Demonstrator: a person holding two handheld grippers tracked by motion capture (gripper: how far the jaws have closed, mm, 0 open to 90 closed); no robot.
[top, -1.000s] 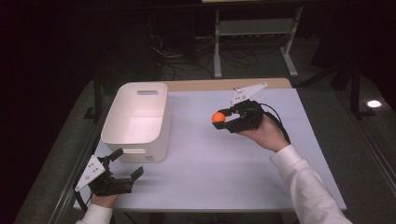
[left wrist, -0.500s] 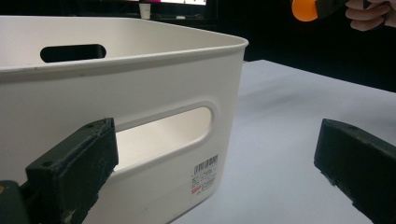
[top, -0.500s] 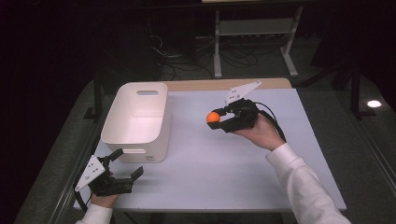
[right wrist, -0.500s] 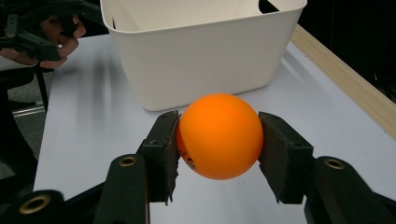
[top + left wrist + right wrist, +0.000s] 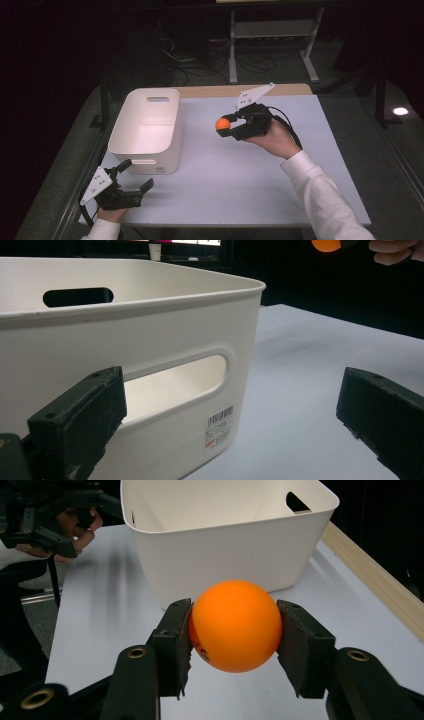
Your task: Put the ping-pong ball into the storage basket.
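An orange ball (image 5: pixel 223 124) (image 5: pixel 235 625) hangs above the middle of the white table, pinched between the pads of my right gripper (image 5: pixel 229 125) (image 5: pixel 234 640), which is shut on it and points left toward the white bin (image 5: pixel 146 129) (image 5: pixel 225 545). The bin stands at the table's left, and what I see of its inside is bare. My left gripper (image 5: pixel 136 176) (image 5: pixel 235 415) rests at the front left corner, just in front of the bin's near wall (image 5: pixel 150 365), jaws open with nothing between them. The ball (image 5: pixel 326 244) also shows at the top of the left gripper view.
The table (image 5: pixel 240 180) has a wooden strip (image 5: pixel 280 90) along its far edge. A metal rack (image 5: pixel 272 35) and cables stand on the dark floor beyond. The person's white sleeve (image 5: pixel 320 195) crosses the front right of the table.
My right gripper has carried the orange ball a little to the left, toward the bin. The left gripper has stayed in place.
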